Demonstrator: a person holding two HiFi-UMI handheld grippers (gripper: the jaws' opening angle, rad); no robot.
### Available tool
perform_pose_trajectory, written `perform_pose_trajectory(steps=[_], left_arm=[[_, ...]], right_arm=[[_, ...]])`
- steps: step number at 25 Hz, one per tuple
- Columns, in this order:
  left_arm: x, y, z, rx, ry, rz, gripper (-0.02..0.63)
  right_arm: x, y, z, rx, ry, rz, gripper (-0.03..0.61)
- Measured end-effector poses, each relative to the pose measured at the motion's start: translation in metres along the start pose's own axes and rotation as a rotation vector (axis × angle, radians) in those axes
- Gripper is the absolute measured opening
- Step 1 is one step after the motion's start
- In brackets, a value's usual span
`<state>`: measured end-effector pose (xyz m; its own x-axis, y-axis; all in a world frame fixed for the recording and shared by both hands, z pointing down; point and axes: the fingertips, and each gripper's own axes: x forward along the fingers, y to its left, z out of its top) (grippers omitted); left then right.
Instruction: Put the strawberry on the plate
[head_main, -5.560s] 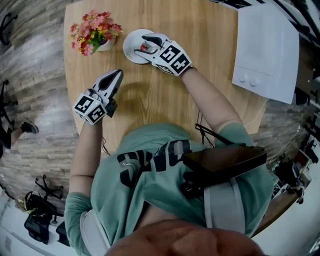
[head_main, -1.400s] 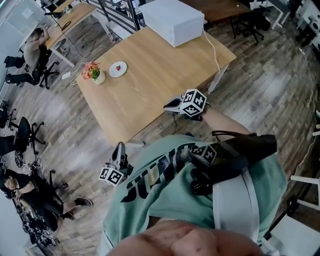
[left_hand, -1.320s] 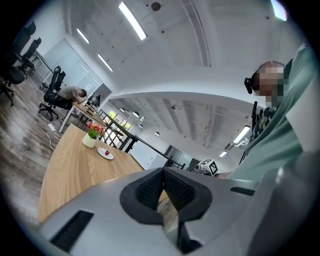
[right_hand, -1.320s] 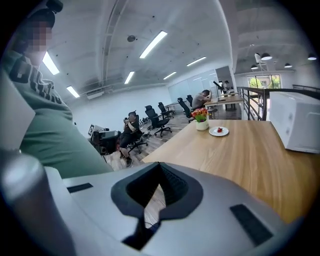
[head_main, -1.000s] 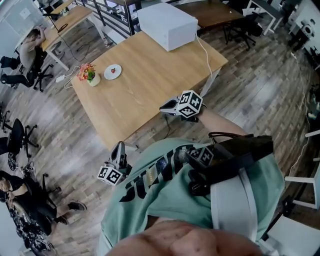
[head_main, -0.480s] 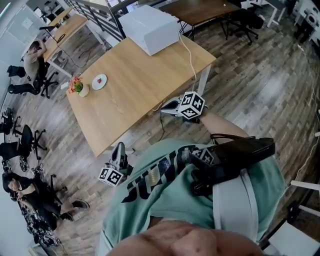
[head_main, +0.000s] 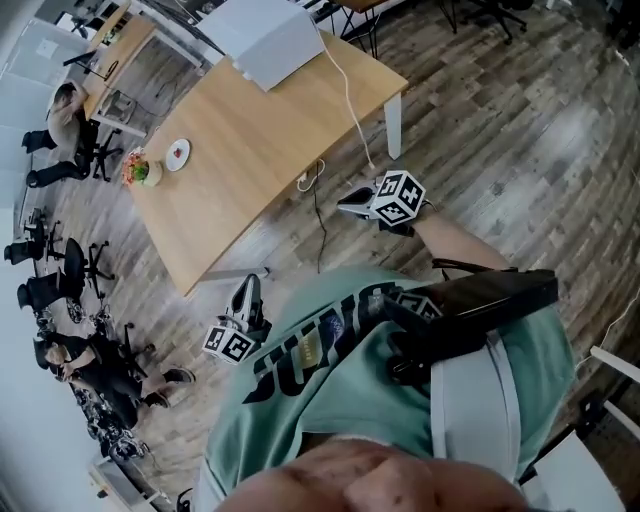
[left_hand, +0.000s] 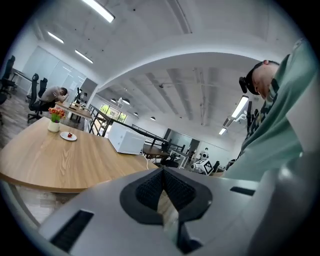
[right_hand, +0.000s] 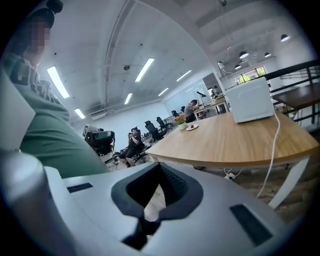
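At ten o'clock in the head view, toward the far end of the tabletop (head_main: 250, 130): the strawberry (head_main: 179, 151) lying on the plate (head_main: 171, 163), with a pot of flowers (head_main: 138, 170) just beside it at nine o'clock. Reads as the task done, hence nothing carried.

Left tongs (head_main: 246, 283) pressed together and empty, held low by the hip at eight o'clock, well apart from the tabletop and pointing toward it. Right tongs (head_main: 343, 206) likewise together on nothing, out at one o'clock over bare floor, near a dangling cable (head_main: 347, 100). Probably held idle that way because no grasp is left to make.

From above, gives the whole layout: the standing distance from the tabletop, a white box (head_main: 262, 28) near twelve o'clock, people on chairs along the nine o'clock edge. Hides the pads, though. Shows them closed only in the two gripper views, ribbed faces meeting at the tips. In the left gripper view, also catches the plate side-on at nine o'clock, red fruit on top. In the right gripper view, places the same pair small at three o'clock of centre, beyond the near tabletop edge.
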<state>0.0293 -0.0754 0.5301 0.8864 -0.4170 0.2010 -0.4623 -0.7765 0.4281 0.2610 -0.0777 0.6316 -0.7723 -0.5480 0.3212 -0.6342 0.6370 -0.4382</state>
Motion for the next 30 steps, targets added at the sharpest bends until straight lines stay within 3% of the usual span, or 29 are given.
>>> perform_pose_trajectory(steps=[5, 9, 16, 22, 26, 30], left_arm=[[-0.006, -0.013, -0.008, 0.023, 0.02, 0.005, 0.005], [-0.028, -0.004, -0.006, 0.032, -0.007, -0.004, 0.005], [-0.111, 0.048, -0.008, 0.013, -0.079, -0.038, 0.005], [-0.195, 0.113, 0.007, 0.0, -0.132, -0.043, 0.005], [-0.224, 0.145, 0.01, -0.028, -0.141, -0.026, 0.005], [-0.223, 0.15, 0.026, -0.015, -0.193, -0.009, 0.005]], right_arm=[[0.009, 0.02, -0.001, -0.034, -0.014, 0.049, 0.008], [0.016, 0.032, 0.004, -0.061, -0.012, 0.022, 0.008], [0.073, 0.082, 0.02, -0.102, -0.007, -0.054, 0.008], [0.156, 0.155, 0.047, -0.157, 0.004, -0.047, 0.008], [0.178, 0.183, 0.07, -0.202, -0.003, -0.048, 0.008], [0.17, 0.188, 0.091, -0.279, -0.01, -0.054, 0.008]])
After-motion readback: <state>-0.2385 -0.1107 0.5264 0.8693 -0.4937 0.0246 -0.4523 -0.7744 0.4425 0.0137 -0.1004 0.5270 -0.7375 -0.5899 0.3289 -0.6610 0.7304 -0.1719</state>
